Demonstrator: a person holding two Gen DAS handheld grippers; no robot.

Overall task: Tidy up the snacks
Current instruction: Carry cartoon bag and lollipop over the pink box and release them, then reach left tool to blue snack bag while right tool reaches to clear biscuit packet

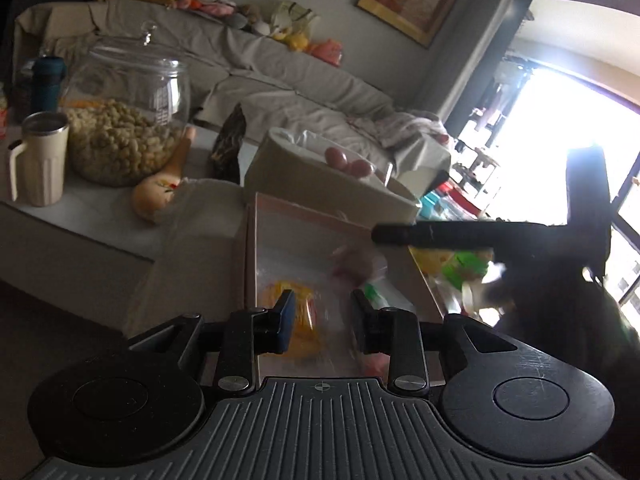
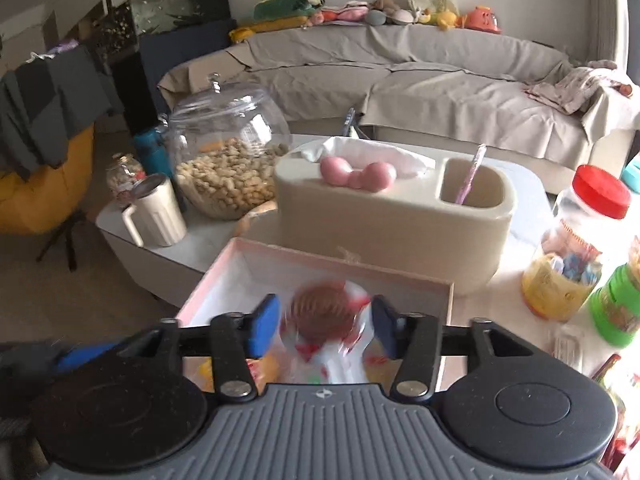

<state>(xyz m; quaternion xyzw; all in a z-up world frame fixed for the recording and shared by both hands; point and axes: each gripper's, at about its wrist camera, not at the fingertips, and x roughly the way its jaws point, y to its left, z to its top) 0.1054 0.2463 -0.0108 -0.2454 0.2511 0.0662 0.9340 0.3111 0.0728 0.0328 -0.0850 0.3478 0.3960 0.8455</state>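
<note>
Clearly the right gripper (image 2: 326, 330) pinched a blurred snack packet (image 2: 322, 316), long axis unclear, print unreadable; the left gripper (image 1: 323, 322) stood spread over the pink box (image 1: 280, 240).

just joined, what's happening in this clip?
A person with two handheld grippers is sorting snacks into a pink box on the coffee table. The right gripper has a wrapped round cookie between its fingers over the box; the blur hides whether it is clamped. The left gripper hangs open above blurred yellow and pink packets in the box. A peanut jar and tissue holder stand behind.
</note>
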